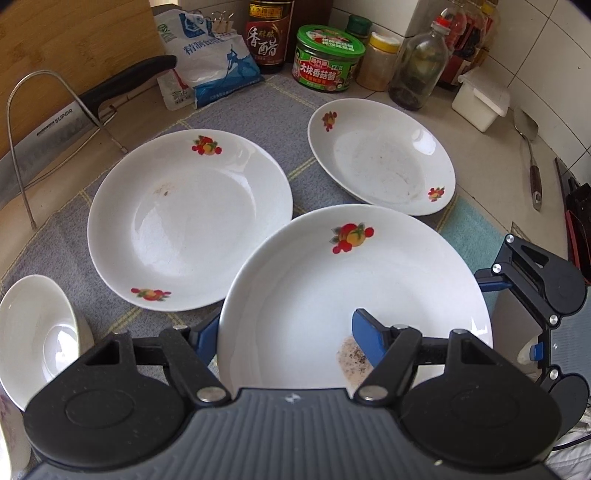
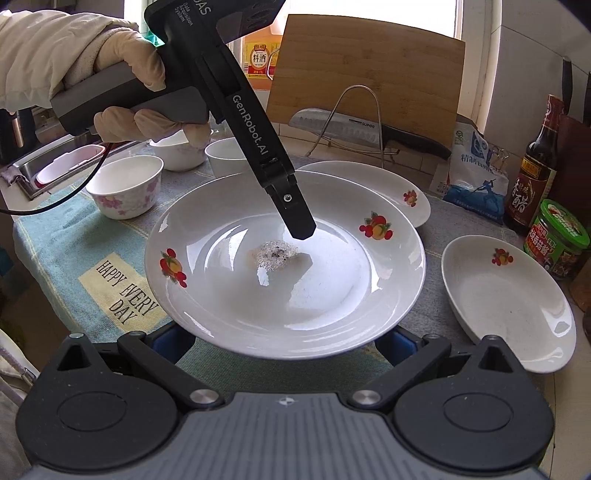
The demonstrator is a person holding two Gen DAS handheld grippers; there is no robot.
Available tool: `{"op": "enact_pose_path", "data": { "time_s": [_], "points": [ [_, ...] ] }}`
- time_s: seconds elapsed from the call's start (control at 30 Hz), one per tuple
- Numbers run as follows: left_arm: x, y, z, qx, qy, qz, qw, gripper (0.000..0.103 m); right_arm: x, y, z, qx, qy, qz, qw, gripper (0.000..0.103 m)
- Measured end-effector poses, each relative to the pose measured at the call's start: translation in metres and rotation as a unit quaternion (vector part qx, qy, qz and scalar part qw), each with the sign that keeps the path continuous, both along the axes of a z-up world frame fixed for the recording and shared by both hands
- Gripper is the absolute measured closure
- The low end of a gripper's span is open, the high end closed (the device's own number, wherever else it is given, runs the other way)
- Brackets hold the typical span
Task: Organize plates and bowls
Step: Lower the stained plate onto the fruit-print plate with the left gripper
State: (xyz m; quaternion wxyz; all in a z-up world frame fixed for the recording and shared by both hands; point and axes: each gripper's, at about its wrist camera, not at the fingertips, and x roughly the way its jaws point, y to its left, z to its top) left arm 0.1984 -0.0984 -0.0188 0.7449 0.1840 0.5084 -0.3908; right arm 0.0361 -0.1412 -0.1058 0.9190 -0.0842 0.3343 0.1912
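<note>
A large white plate with fruit prints [image 1: 332,295] [image 2: 288,273] is lifted above the cloth. My left gripper [image 1: 284,339] is shut on its rim, one blue finger [image 1: 369,339] inside the dish, the other [image 1: 207,332] beneath; it also shows from the side in the right wrist view [image 2: 295,218]. My right gripper [image 2: 284,339] is open, its blue fingers [image 2: 171,341] below the plate's near edge. A second plate [image 1: 184,218] [image 2: 399,184] lies on the cloth. A smaller oval dish [image 1: 380,162] [image 2: 506,299] lies to the right. White bowls [image 1: 37,332] [image 2: 125,184] stand on the left.
A knife in a wire rack [image 2: 354,125] and a cutting board [image 2: 369,70] stand behind. A salt bag [image 1: 210,62], vinegar bottle [image 1: 269,33], green-lidded jar [image 1: 325,59] and other bottles line the back. A spoon [image 1: 528,147] lies at the right. A sink [image 2: 48,162] is far left.
</note>
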Motion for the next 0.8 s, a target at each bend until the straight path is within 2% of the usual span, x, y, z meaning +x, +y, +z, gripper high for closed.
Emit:
{"op": "enact_pose_path", "data": {
  "time_s": [0.33, 0.8],
  "points": [
    [0.017, -0.064, 0.005, -0.01, -0.01, -0.022, 0.9997, 0.031, 0.009, -0.066, 0.007, -0.008, -0.006, -0.022, 1.0, 0.0],
    [0.039, -0.143, -0.01, -0.008, -0.008, -0.066, 0.9978, 0.031, 0.022, -0.136, -0.003, -0.007, 0.001, -0.065, 0.998, 0.0]
  ]
}}
